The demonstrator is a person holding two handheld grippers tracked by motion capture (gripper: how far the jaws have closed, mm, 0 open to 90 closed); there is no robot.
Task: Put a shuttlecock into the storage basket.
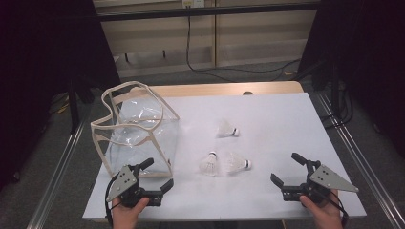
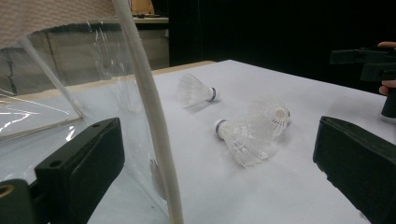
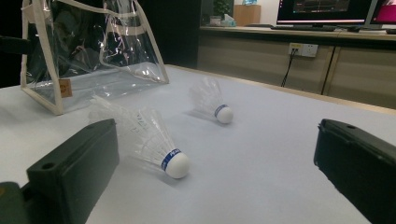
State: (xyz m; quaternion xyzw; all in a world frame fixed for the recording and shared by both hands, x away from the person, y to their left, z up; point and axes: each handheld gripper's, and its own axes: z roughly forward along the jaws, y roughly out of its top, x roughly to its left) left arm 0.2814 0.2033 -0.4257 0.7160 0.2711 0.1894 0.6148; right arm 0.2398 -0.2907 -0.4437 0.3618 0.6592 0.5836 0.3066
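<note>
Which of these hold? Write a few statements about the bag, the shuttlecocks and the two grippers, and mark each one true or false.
1. Three shuttlecocks lie on the table: the far shuttlecock, the middle shuttlecock and the near shuttlecock. True.
2. A shuttlecock already sits inside the clear bag. False: all three lie on the table outside it.
3. The left gripper is open and holds nothing. True.
4. The right gripper is shut on a shuttlecock. False: its jaws are spread wide and empty.
5. The bag stands to the right of the shuttlecocks in the high view. False: it stands to their left.
</note>
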